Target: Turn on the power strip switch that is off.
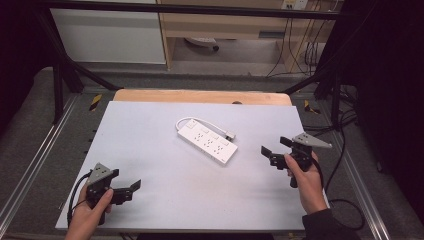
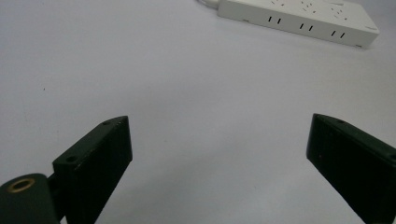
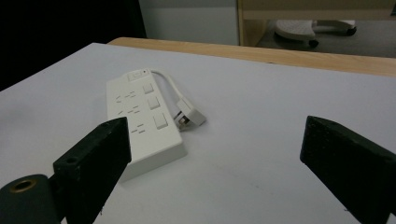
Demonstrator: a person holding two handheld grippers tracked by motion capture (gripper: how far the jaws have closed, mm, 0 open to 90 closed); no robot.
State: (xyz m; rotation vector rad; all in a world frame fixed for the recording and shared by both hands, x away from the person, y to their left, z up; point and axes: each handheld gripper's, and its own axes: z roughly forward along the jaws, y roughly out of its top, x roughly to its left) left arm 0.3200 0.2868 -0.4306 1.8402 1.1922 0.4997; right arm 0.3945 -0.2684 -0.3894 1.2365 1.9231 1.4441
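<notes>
A white power strip (image 1: 207, 141) lies flat at the middle of the white table top (image 1: 165, 200), its short white cord (image 1: 187, 120) looped round to a plug (image 1: 230, 135) beside it. My left gripper (image 1: 125, 181) is held at the front left of the table, open and empty, well short of the strip. At the right, my right gripper (image 1: 276, 146) is open and empty too, a short way from the strip's near end. The left gripper (image 2: 219, 126) looks at the power strip (image 2: 299, 18) side-on. Ahead of the right gripper (image 3: 215, 123) lie the power strip (image 3: 140, 121) and plug (image 3: 189, 116).
A wooden strip (image 1: 200, 96) runs along the table's far edge. Metal rails (image 1: 30, 170) and black frame legs (image 1: 60, 80) flank the table. Cables (image 1: 345, 200) trail on the floor at the right. A wooden shelf unit (image 1: 225, 25) stands beyond.
</notes>
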